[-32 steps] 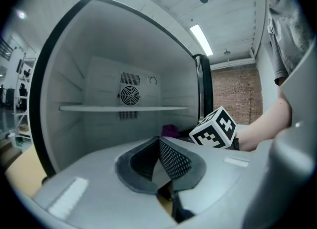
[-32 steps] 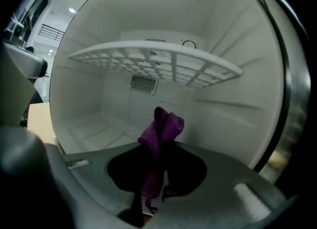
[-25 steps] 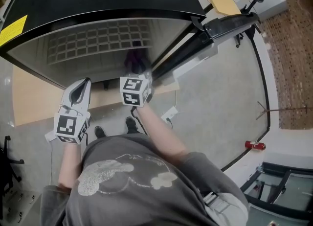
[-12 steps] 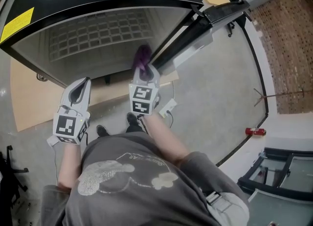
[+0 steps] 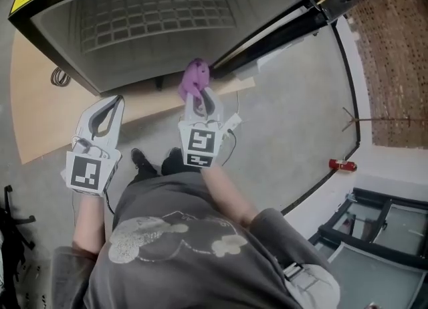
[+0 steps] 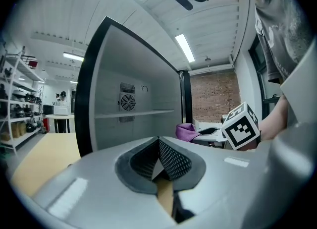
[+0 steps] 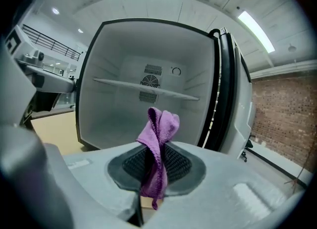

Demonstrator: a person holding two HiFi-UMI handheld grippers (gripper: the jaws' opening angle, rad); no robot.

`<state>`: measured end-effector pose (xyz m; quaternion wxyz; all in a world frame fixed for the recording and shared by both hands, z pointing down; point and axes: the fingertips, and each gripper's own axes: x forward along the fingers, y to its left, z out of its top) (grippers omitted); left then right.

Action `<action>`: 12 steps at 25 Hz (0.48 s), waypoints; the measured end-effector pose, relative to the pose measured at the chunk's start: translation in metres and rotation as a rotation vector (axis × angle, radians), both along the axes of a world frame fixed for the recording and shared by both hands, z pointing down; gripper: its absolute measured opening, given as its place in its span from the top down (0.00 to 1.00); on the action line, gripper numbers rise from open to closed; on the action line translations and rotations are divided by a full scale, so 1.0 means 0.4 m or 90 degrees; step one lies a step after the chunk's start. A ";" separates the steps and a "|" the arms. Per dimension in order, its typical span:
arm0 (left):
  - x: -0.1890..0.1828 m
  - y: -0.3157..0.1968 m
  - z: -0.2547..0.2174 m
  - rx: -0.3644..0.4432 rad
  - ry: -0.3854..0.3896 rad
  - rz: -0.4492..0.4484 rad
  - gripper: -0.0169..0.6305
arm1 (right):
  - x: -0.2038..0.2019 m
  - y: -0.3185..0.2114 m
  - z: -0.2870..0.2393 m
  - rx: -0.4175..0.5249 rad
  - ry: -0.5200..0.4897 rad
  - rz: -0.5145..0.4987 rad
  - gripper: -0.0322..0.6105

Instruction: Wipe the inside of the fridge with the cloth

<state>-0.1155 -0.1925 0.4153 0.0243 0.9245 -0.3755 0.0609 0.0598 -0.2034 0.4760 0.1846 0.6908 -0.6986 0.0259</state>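
The fridge stands open ahead of me, with a bare grey inside, one shelf and a fan grille on the back wall. My right gripper is shut on a purple cloth, which sticks up from between the jaws. It hangs just outside the fridge opening, near the lower front edge. My left gripper is to the left of it, outside the fridge, and its jaws are shut with nothing between them. The left gripper view also shows the cloth and the right gripper's marker cube.
The fridge door swings open to the right. A wooden board lies under the fridge, with a coiled cable on it. A red canister lies on the floor at the right, and a metal frame stands at the lower right.
My right gripper has drawn back out of the fridge toward me with the cloth still in it. The left gripper has barely moved.
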 end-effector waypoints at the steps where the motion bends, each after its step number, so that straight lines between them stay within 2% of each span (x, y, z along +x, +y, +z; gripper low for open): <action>1: 0.009 0.007 -0.001 -0.007 0.004 -0.002 0.95 | 0.001 0.007 0.003 -0.002 0.001 -0.005 0.88; 7: 0.024 0.069 -0.003 -0.026 0.013 -0.007 0.95 | -0.023 0.045 -0.016 0.025 -0.002 -0.034 0.88; 12: 0.068 0.120 -0.013 -0.007 0.012 -0.021 0.95 | 0.000 0.110 -0.017 0.035 -0.019 -0.060 0.88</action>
